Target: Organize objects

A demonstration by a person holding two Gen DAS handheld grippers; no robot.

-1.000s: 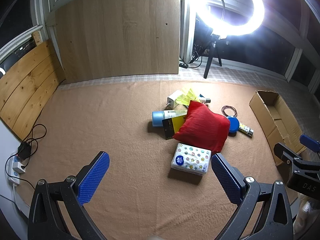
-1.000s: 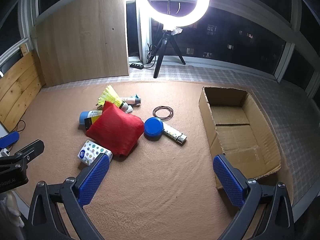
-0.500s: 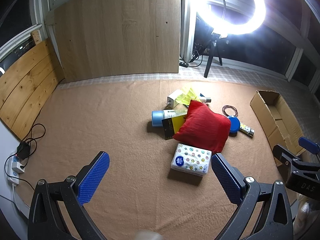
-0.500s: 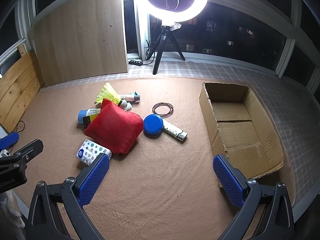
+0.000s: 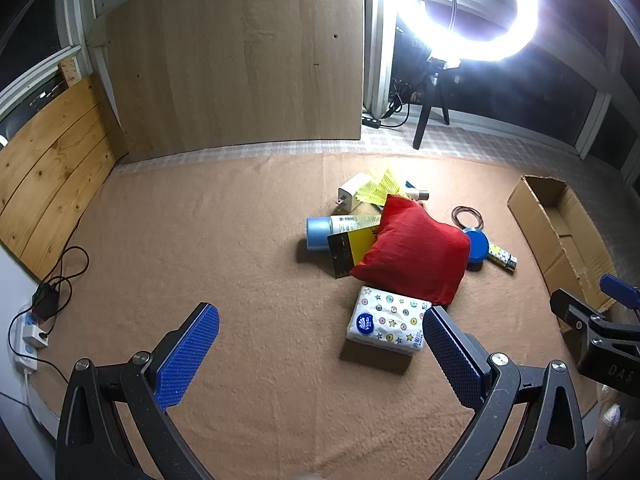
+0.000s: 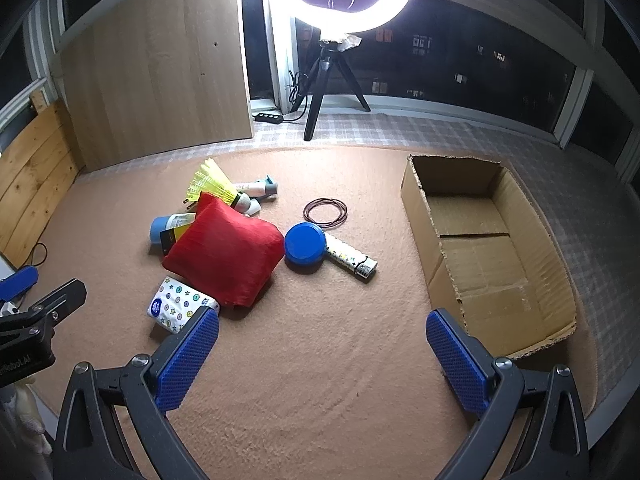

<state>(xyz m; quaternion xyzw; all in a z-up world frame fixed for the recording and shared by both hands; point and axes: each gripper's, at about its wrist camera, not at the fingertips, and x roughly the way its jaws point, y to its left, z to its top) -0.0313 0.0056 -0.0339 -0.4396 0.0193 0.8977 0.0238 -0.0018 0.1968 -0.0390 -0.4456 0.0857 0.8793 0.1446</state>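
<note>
A pile lies mid-carpet: a red cushion (image 5: 414, 252) (image 6: 226, 250), a star-printed tissue pack (image 5: 388, 324) (image 6: 178, 308) in front of it, a blue-capped can (image 5: 332, 228) (image 6: 168, 226), a black-and-yellow packet (image 5: 352, 248), a yellow shuttlecock (image 6: 212, 186), a white charger (image 5: 352, 196), a blue round lid (image 6: 305, 244), a patterned tube (image 6: 350, 258) and a brown cord loop (image 6: 325, 211). An open cardboard box (image 6: 486, 248) (image 5: 560, 232) sits to the right. My left gripper (image 5: 320, 354) hovers open short of the tissue pack. My right gripper (image 6: 322, 354) hovers open over bare carpet, between pile and box.
A ring light on a tripod (image 6: 320, 92) (image 5: 432, 104) stands behind the carpet beside a wooden board (image 5: 236, 60). A power strip with cables (image 5: 36, 320) lies at the left carpet edge. Wooden planks (image 5: 44, 160) line the left wall.
Both views have drifted slightly; the pile and the box sit a little nearer and lower in frame. Both grippers stay open and nothing was picked up.
</note>
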